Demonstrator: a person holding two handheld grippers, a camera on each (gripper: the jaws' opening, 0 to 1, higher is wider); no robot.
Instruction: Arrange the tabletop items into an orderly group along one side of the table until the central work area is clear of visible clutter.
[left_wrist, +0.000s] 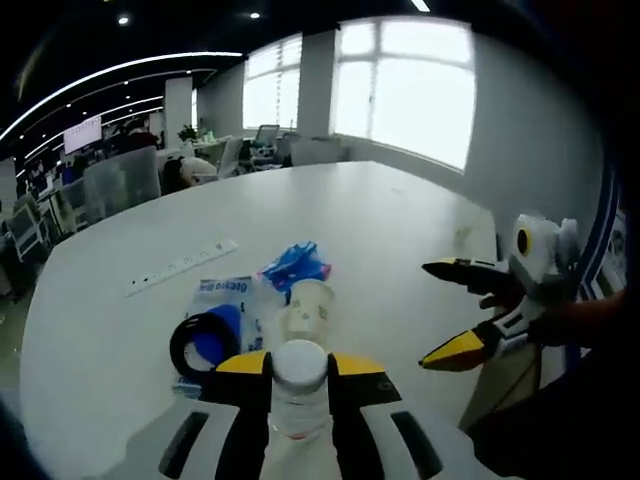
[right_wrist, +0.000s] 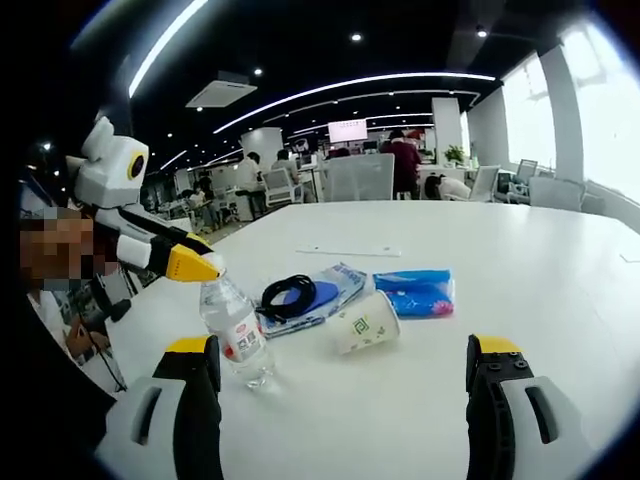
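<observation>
A bottle (right_wrist: 232, 330) is pinched at its cap by the left gripper (right_wrist: 200, 265), upright on the table (right_wrist: 520, 260) beside a tipped cup (right_wrist: 362, 322). The right gripper (right_wrist: 340, 375) is held spread wide.

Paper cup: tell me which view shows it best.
The right gripper view. The paper cup lies on its side on the table, unobstructed, its printed side and rim clear beside the blue packet. In the left gripper view the cup sits just beyond the bottle the left claw holds.
</observation>
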